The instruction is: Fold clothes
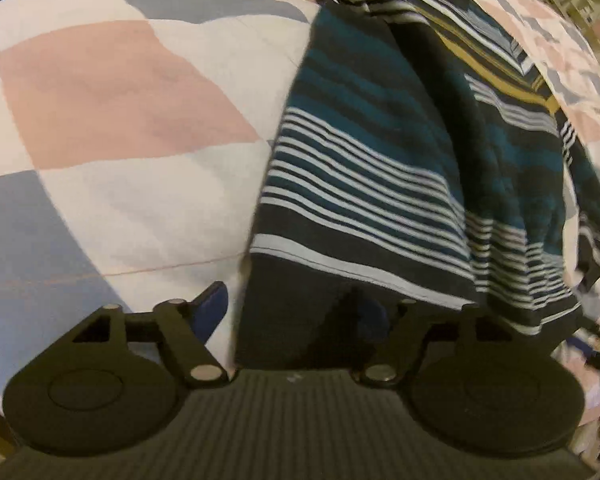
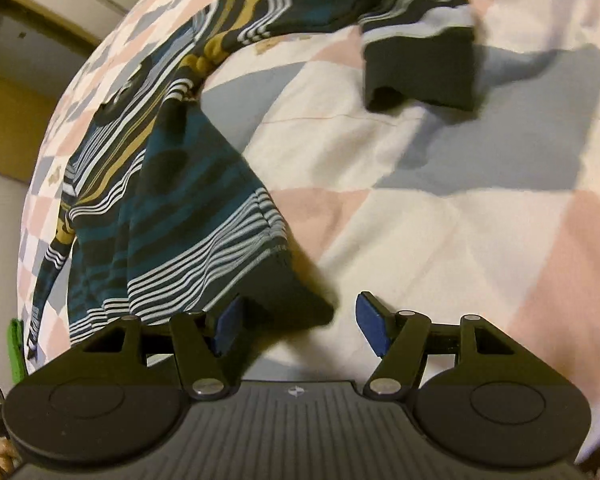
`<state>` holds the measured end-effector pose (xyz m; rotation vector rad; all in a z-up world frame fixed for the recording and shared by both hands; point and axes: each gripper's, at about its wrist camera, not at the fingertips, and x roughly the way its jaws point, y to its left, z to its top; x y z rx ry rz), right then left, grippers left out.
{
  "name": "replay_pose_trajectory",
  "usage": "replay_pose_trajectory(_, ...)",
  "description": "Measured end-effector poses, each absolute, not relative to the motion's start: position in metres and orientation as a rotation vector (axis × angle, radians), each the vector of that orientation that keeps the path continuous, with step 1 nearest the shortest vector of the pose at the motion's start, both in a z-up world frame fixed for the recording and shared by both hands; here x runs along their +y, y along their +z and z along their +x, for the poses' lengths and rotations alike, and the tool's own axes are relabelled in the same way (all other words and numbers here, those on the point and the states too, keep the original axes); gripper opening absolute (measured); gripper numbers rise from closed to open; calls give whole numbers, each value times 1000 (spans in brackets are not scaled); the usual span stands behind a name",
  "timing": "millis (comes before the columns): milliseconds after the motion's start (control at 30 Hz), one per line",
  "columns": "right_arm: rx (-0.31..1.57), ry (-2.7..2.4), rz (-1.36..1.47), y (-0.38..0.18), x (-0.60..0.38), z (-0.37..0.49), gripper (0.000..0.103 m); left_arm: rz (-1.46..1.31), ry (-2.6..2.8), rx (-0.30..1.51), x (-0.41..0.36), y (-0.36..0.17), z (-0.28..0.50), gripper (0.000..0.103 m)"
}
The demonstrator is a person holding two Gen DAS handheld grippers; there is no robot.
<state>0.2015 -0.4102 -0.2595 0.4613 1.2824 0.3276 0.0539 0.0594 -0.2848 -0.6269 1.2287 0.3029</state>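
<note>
Now, sweater (image 2: 188,184): striped teal, black, white and mustard knit. It lies drawn out in a long, twisted band across the bed's checked quilt (image 1: 120,92). It is not flat, and no tidy fold shows.
Hem, left side: the black rib band (image 1: 300,312) sits right at the left claw (image 1: 292,312), between its blue pads.
Left claw state: jaws stand apart, not pinching. The cloth half hides the pad on the right of this view.
Hem, right side: a dark corner (image 2: 296,296) hangs between the pads of the right claw (image 2: 300,322), closer to the pad on the left of that view.
Right claw state: spread wide, gripping nothing.
Far end: a dark cuff or corner (image 2: 420,72) appears raised off the quilt, with a shadow under it. It is blurred, so I cannot tell what holds it up.
Risk 1: a thin bite. Only the tip of the corner is inside the right claw, so closing now may catch one layer and let it slip out on the lift.
Risk 2: a crooked fold. The body is bunched and twisted along its length, so folding before spreading would lock the creases in.
Risk 3: quilt caught too. The pads sit close to the bedding, so a low close could pinch cover and knit together.
Risk 4: uneven pull. The two claws sit differently on the hem, so lifting could skew the garment.
</note>
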Motion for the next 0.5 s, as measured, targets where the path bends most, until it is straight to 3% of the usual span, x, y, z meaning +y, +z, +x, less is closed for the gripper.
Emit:
replay_pose_trajectory(67, 1272, 369, 450, -265, -404, 207, 65, -609, 289, 1229, 56, -287, 55, 60)
replay_pose_trajectory(100, 1274, 390, 446, -268, -400, 209, 60, -606, 277, 1231, 55, -287, 56, 33)
replay_pose_trajectory(133, 1291, 409, 434, -269, -395, 210, 33, -603, 265, 1233, 55, -287, 57, 4)
replay_pose_trajectory(167, 1307, 428, 422, -270, -390, 212, 12, -600, 254, 1235, 54, -286, 58, 4)
replay_pose_trajectory(400, 1309, 533, 389, -205, -405, 206, 8, -534, 196, 1019, 69, -175, 9, 4)
replay_pose_trajectory(500, 1375, 497, 390, -220, -402, 197, 7, -523, 223, 1042, 74, -160, -19, 5)
